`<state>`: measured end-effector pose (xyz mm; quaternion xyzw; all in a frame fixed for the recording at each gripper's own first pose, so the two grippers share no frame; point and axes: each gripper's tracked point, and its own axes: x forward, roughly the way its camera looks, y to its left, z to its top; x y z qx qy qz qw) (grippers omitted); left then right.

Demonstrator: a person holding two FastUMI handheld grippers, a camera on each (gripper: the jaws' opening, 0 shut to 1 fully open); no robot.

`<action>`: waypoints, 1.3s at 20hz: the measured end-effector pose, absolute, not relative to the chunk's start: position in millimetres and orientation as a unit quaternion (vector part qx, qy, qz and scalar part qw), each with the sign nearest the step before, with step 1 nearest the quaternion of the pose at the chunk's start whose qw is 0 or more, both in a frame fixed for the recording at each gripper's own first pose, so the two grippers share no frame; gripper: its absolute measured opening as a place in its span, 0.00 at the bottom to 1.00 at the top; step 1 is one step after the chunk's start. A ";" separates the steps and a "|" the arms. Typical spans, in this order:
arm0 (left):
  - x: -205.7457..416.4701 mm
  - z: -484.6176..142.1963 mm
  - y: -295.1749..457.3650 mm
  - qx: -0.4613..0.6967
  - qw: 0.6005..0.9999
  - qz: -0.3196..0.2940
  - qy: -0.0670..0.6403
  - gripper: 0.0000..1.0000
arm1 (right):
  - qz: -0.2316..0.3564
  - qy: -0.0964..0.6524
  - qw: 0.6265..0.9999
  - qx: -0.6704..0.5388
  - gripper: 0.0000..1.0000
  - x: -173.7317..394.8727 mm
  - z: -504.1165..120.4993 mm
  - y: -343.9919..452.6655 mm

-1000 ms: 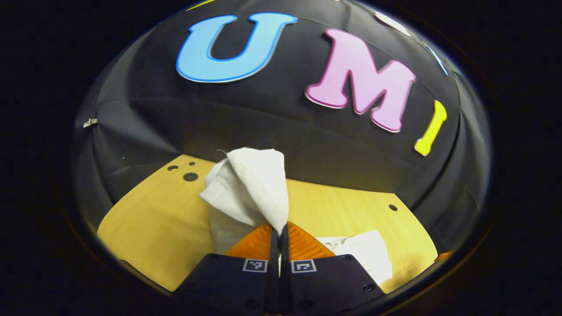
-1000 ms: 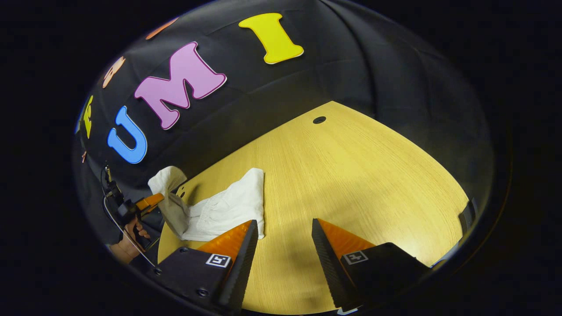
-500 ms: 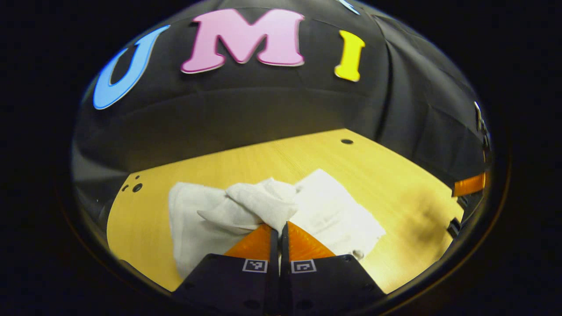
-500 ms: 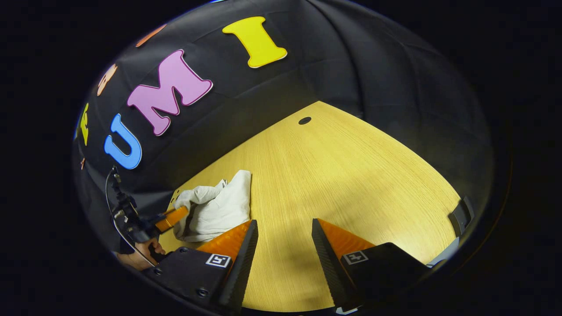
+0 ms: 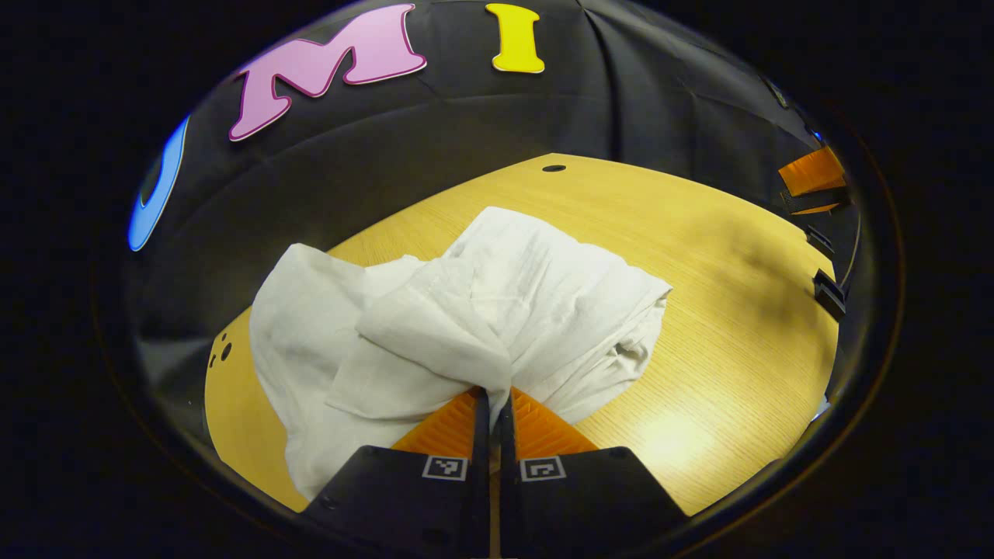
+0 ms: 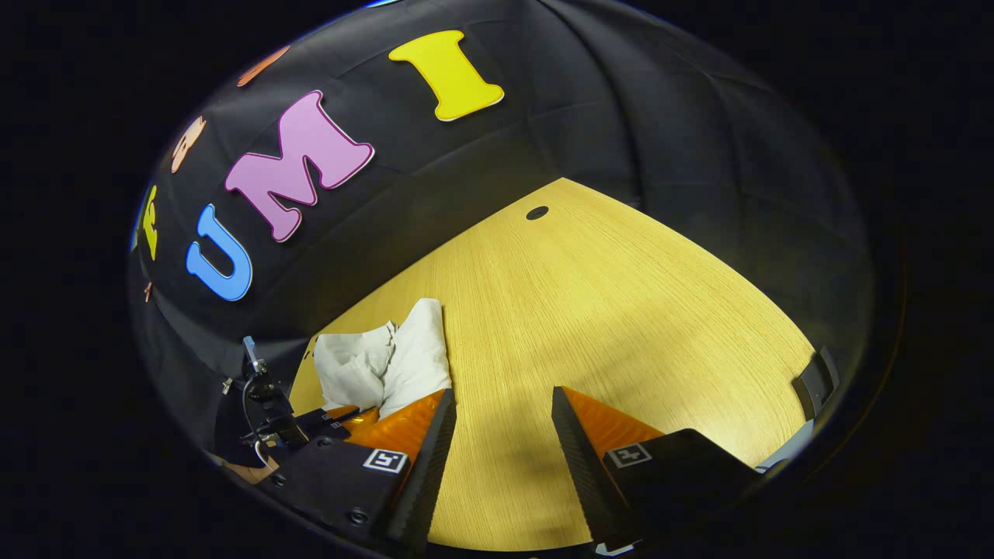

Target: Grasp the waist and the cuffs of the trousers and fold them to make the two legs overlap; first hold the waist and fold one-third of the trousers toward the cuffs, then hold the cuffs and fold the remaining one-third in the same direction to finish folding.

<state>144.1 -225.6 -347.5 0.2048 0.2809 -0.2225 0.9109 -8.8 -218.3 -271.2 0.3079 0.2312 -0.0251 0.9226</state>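
White trousers [image 5: 497, 310] lie bunched in a folded heap on the light wooden table [image 5: 730, 326]. My left gripper [image 5: 492, 397] is shut on a fold of their cloth, low over the heap's near edge. In the right gripper view the trousers [image 6: 388, 363] lie far left on the table [image 6: 621, 310], with the left gripper [image 6: 342, 415] beside them. My right gripper [image 6: 501, 404] hangs open above bare tabletop, to the right of the trousers, nothing between its fingers. Which end of the trousers is held I cannot tell.
Black cloth wall rises right behind the table's far edge. Small holes mark the tabletop, one at the far side [image 5: 554, 168] and several at the left corner [image 5: 221, 353]. The other gripper [image 5: 811, 175] shows at the far right of the left gripper view.
My left gripper has carried the held cloth down and over onto the heap, from raised high to low on the table, turning rightward. The right gripper has barely moved.
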 end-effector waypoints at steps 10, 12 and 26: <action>116.5 -307.1 -239.8 0.205 0.910 -0.273 0.237 0.98 | -0.087 0.174 0.927 0.319 0.78 -36.5 -242.5 -247.5; 111.7 -290.1 -230.8 0.189 0.917 -0.268 0.227 0.98 | -0.096 0.166 0.926 0.325 0.78 -50.5 -236.7 -243.6; 63.6 -128.8 -109.5 0.068 0.971 -0.189 0.129 0.98 | -0.015 0.098 0.959 0.264 0.78 -42.7 -120.9 -98.4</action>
